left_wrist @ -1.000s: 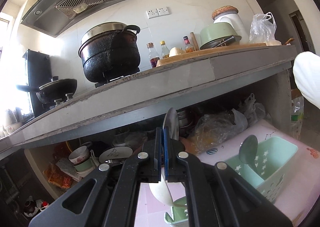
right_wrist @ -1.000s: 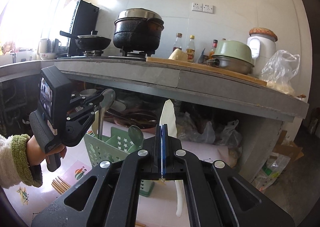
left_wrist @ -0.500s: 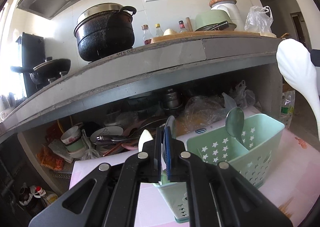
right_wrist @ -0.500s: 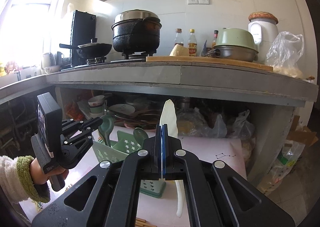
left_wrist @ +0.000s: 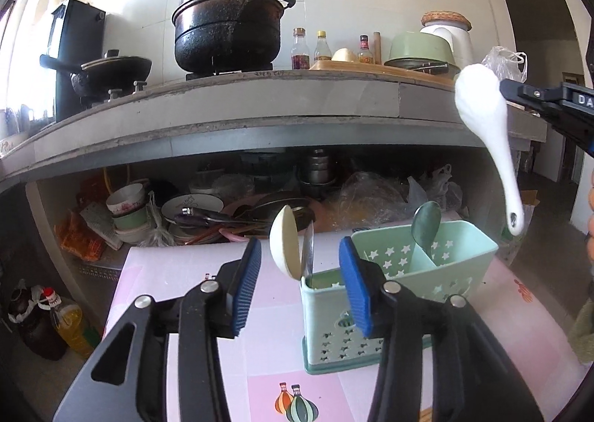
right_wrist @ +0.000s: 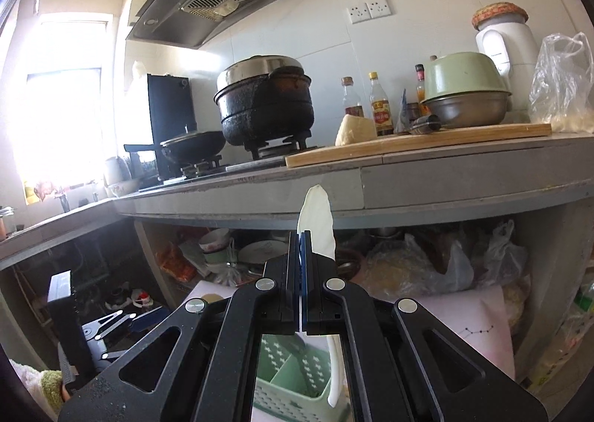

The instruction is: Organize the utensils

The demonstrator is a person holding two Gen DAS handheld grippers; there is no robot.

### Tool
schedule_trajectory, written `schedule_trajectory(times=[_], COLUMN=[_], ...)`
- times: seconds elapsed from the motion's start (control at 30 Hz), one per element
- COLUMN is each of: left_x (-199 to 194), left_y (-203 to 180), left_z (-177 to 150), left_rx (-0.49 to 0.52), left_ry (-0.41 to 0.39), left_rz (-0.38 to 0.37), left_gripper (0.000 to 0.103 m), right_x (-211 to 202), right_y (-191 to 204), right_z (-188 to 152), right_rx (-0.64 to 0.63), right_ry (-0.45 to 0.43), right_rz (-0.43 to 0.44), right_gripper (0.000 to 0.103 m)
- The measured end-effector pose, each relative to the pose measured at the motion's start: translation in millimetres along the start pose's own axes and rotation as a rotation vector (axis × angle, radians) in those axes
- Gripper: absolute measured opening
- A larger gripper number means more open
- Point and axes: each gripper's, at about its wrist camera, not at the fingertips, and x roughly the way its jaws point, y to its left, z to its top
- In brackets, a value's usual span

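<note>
Standing in the mint star-cutout caddy (left_wrist: 438, 266): cream spoon (left_wrist: 284, 245), steel spoon (left_wrist: 427, 223).

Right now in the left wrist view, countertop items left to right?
Black wok → big black pot → three sauce bottles → green bowl → white jug with woven lid → clear plastic bag.

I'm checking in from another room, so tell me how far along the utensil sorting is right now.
Partly done. The green caddy already holds a metal spoon in one section and a cream spoon with a metal utensil in another. The left gripper has just been opening, nothing pressed between its pads. In hand: the right gripper is shut on the white spoon, raised above the caddy. Left: dropping it in.
</note>
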Motion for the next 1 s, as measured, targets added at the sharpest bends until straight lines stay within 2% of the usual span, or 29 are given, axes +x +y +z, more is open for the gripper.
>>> schedule_trajectory(times=[0.13,0.3,0.7,1.0], left_x=[-13.9,-28.9,-35.3,-33.6], left_y=[11.0,22.3,41.6,50.5], left_z=[-4.4,-11.1,-21.7,-24.4], left_rx=[-0.030,-0.045,-0.085,-0.103], left_ry=[0.030,0.047,0.079,0.083], left_rz=[0.004,0.042,0.095,0.103], left_gripper=[0.051,0.053,0.054,0.054], right_x=[24.3,48.9,42.1,42.7], right_y=[-8.6,-20.8,-17.9,-14.0], right_z=[-7.6,-25.7,1.3,-10.4], right_rx=[0.030,0.085,0.139,0.148], right_ry=[0.003,0.040,-0.050,-0.006], right_rz=[0.039,0.081,0.193,0.189], right_gripper=[0.000,0.000,0.000,0.000])
